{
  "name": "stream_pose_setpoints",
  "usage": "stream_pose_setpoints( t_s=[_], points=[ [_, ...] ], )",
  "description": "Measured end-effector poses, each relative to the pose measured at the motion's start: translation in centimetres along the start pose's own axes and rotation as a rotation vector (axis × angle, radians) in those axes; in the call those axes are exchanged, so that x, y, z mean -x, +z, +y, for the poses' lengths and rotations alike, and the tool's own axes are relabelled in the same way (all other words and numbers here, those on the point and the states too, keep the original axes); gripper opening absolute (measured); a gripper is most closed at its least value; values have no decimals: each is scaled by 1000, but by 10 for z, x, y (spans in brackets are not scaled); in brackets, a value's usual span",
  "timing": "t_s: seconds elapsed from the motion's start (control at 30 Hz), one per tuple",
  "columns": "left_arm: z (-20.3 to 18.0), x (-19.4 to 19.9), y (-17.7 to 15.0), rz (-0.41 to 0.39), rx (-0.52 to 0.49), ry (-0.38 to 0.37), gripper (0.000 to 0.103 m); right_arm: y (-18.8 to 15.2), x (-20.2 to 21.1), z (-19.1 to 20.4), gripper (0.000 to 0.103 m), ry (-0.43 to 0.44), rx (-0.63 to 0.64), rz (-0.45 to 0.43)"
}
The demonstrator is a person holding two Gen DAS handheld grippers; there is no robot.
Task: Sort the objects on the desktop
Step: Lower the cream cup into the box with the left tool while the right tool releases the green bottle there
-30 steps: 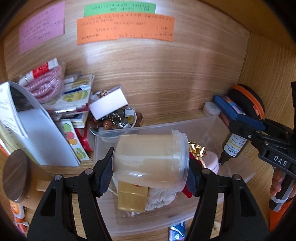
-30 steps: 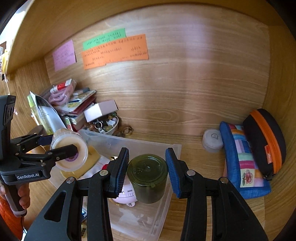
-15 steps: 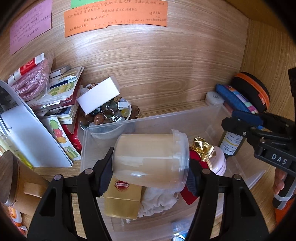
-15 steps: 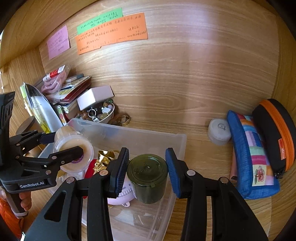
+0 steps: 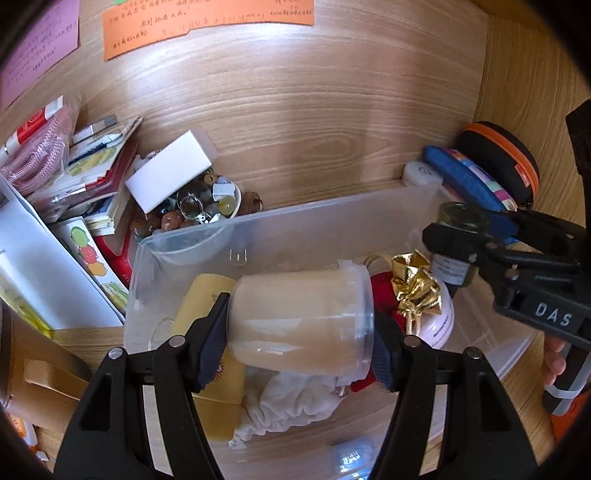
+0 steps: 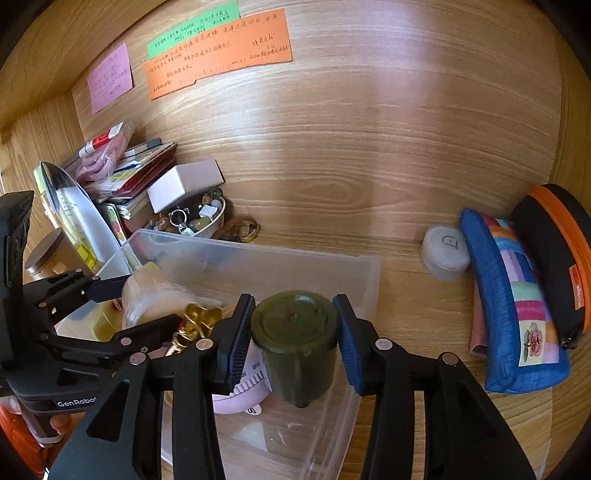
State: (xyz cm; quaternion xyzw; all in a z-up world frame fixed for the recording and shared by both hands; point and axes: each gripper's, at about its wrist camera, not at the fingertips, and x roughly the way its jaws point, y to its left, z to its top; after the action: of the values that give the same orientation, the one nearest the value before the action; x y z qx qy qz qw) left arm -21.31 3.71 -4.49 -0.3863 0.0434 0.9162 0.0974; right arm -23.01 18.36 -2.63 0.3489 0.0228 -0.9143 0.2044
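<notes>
- The left gripper (image 5: 301, 332) clamped a cream-filled tub (image 5: 301, 321) sideways above the clear bin (image 6: 369, 280).
- The right gripper (image 6: 295, 339) pinched a dark green jar (image 6: 295, 343) over the bin's right end.
- Inside the bin already lay a gold bow (image 5: 417, 291), a pink-lidded pot (image 5: 441, 317) and a white cloth (image 5: 291, 402).
- Pouches (image 6: 513, 306), a small white pot (image 6: 445, 251) and the left-hand clutter looked unsorted.

From the left wrist view I read "DAS" in white letters on the body of the right gripper (image 5: 458, 236). From the right wrist view, "GenRobot" stands in white on the left gripper (image 6: 147, 306), its last letter cut off. The orange note (image 6: 218, 51), green note (image 6: 192, 31) and pink note (image 6: 110, 77) carry handwriting I cannot make out. The dark green jar (image 5: 456, 254) bears a label too blurred to read.
</notes>
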Motion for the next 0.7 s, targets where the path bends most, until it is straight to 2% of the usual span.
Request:
stream_pose_setpoints(
  t_s=[0.2, 0.4, 0.57, 0.7],
  points=[
    [-2, 2, 1, -31, -8, 8, 66, -1, 4, 6, 62, -22, 30, -29],
    [0, -1, 1, -31, -6, 5, 66, -1, 8, 7, 63, -27, 39, -48],
    [10, 10, 4, -38, 30, -31, 66, -1, 9, 4, 63, -9, 26, -37],
    [15, 30, 7, -79, 38, -11, 76, 1, 16, 5, 68, -9, 23, -41]
  ],
)
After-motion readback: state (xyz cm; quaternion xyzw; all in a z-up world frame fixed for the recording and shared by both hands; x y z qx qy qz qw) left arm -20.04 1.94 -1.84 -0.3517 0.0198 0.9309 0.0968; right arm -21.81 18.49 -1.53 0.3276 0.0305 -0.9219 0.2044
